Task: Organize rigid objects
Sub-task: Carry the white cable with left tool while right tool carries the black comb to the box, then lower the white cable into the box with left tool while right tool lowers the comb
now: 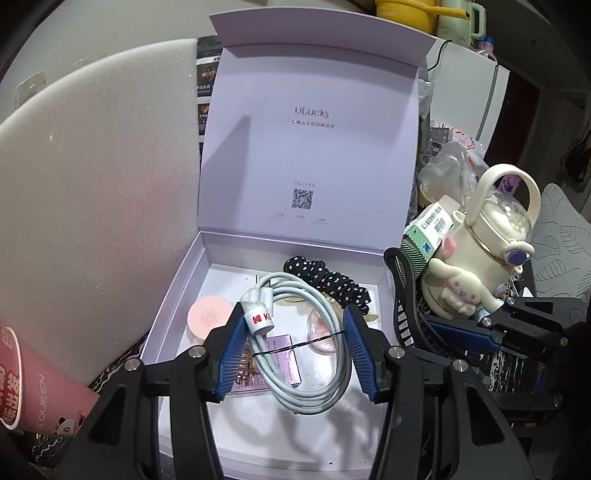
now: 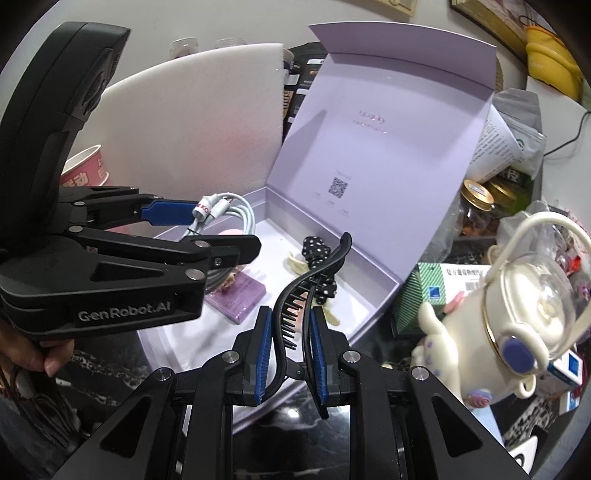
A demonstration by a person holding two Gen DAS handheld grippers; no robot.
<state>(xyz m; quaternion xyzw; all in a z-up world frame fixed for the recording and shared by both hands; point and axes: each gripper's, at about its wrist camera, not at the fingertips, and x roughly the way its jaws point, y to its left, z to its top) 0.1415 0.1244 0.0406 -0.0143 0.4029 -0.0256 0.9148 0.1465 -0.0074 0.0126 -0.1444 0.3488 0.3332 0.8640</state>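
Behind the left gripper (image 2: 207,236) — a hand (image 2: 40,354), right view only.

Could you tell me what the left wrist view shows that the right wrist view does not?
Only the left wrist view shows the round pink case in the box and the yellow cooker behind. Only the right wrist view shows the person's hand and gold-lidded jars. Both show the open lilac box, the coiled white cable in the left gripper, the black hair clip in the right gripper, and the cream bottle.
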